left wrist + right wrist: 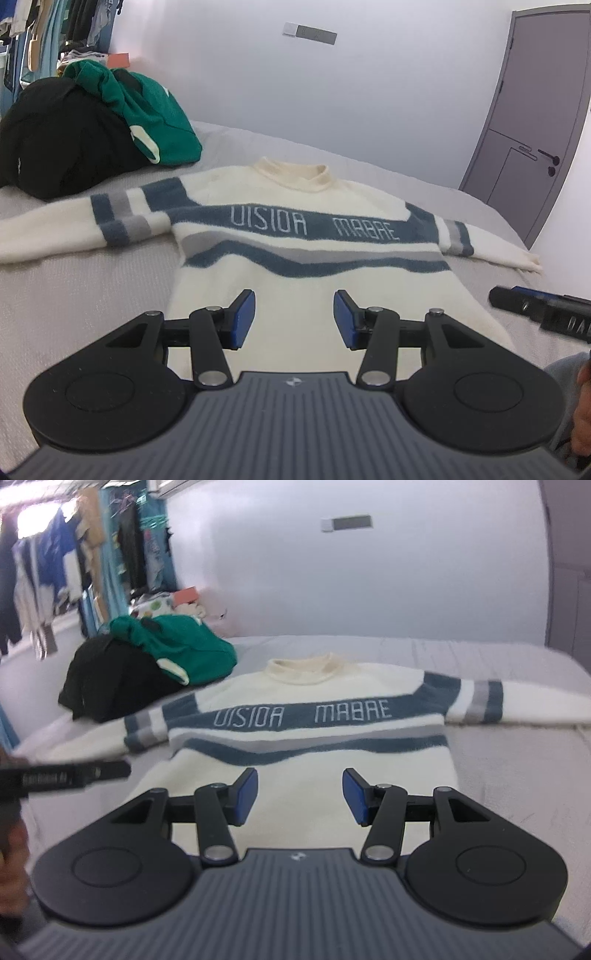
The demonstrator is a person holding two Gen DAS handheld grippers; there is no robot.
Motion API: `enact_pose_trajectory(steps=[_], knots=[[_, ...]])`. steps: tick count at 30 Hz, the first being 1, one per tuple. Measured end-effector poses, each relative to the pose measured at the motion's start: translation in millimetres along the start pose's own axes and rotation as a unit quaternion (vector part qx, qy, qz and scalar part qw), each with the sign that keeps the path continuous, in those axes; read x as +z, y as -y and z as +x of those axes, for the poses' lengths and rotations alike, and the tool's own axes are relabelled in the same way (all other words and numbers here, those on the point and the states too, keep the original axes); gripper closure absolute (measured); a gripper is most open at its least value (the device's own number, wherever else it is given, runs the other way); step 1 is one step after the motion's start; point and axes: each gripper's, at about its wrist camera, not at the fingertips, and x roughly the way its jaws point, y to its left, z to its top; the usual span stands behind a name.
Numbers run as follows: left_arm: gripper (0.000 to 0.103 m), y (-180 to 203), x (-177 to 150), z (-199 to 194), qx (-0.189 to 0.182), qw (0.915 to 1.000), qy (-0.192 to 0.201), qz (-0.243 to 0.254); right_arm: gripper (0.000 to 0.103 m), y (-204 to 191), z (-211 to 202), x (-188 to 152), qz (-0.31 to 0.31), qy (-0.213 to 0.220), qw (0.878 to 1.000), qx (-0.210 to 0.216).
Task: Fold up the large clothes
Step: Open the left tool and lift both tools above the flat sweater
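sweater | blue chest band | knitted text reads "UISIOA MABAE" | other gripper's print unreadable

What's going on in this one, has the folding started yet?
Not yet. A cream sweater with blue and grey stripes lies flat, front up, on a grey bed, both sleeves spread out to the sides. A person holds the left hand-held gripper and the right hand-held gripper over the sweater's lower part; both are open and empty. A black garment and a green one are heaped at the bed's far left.
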Motion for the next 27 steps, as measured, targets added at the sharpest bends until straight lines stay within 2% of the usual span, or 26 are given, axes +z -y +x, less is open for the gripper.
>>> enact_pose_trajectory(steps=[7,12,16,19,27], knots=[[0.042,-13.9,-5.6,12.4,0.015,0.9995,-0.011,-0.025,0.05,45.7,2.3,17.2,0.098,0.008,0.995,-0.009],[0.036,-23.8,-9.4,25.7,0.026,0.9986,-0.024,-0.04,0.049,98.3,1.8,35.1,0.156,0.013,0.987,-0.016],[0.033,-29.0,-12.9,37.1,0.035,0.9979,-0.035,-0.041,0.049,138.9,0.6,38.1,0.175,0.026,0.982,-0.057],[0.03,-33.4,-14.4,44.8,0.04,0.9971,-0.043,-0.048,0.039,174.8,7.7,35.1,0.198,0.032,0.976,-0.081],[0.028,-45.1,-15.2,65.3,0.054,0.993,-0.06,-0.085,0.038,271.6,57.6,14.4,0.236,0.016,0.96,-0.147]])
